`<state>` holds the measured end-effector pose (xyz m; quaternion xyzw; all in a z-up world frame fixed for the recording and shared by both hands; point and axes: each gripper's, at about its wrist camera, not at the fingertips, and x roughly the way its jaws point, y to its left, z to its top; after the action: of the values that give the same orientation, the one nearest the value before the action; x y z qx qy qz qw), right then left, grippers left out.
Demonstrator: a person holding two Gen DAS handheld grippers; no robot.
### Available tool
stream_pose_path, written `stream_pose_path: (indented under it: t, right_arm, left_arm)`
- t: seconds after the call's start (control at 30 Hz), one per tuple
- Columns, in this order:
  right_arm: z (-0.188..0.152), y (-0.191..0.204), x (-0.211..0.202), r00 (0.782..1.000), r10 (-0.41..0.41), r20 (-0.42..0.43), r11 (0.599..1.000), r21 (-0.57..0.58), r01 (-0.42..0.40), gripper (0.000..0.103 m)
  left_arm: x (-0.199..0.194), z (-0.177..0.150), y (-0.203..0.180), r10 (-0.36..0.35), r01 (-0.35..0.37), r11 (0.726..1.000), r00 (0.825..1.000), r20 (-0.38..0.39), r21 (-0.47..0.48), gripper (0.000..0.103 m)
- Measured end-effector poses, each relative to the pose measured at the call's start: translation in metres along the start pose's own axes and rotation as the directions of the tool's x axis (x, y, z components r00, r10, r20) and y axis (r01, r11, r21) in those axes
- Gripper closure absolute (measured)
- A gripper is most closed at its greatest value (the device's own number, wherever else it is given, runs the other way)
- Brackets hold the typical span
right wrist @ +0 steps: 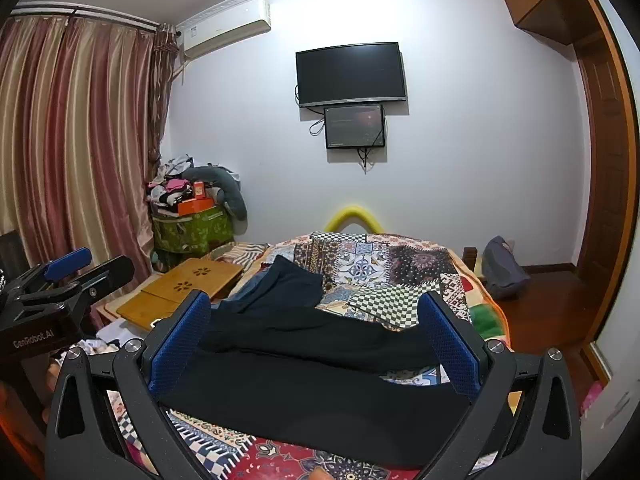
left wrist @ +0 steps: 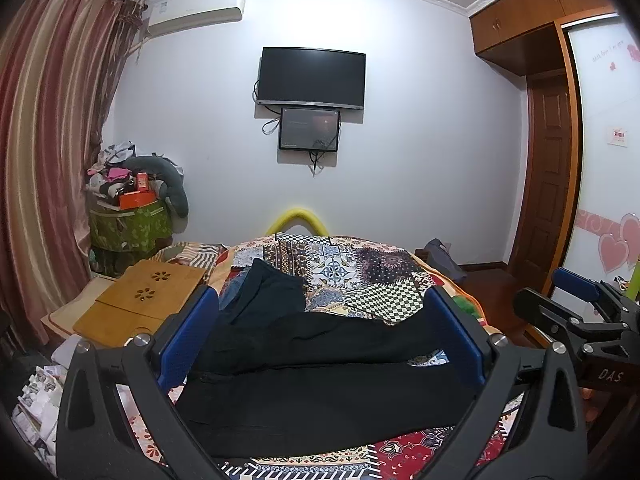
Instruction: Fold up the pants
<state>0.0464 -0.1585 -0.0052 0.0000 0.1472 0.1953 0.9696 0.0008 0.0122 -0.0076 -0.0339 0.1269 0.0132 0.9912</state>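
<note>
The bed (left wrist: 440, 276), under a patterned quilt, serves as the folding surface, so the black pants (left wrist: 320, 376) lie spread across its near end, legs running sideways with one end bunched toward the middle. Open quilt beyond leaves room to fold; a wooden tray (left wrist: 148, 296) crowds the left edge. The left gripper (left wrist: 324, 332) and right gripper (right wrist: 316, 332) hover above the pants, both released, jaws wide, holding nothing.

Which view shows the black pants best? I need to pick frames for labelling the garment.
The right wrist view: the black pants lie across the patterned bedspread with both legs traceable. The left wrist view shows the same pants, but its fingers hide more of the edges.
</note>
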Motion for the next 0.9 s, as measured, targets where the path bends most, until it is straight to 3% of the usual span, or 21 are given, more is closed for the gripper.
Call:
stream_pose_path:
  t: [0.9]
  right_arm:
    - [0.0016, 0.0021, 0.0012, 1.000, -0.005, -0.003, 1.000, -0.002, 0.005, 0.000]
  left_arm:
    - [0.0014, -0.0013, -0.0022, -0.003, 0.003, 1.000, 1.000, -0.005, 0.001, 0.000]
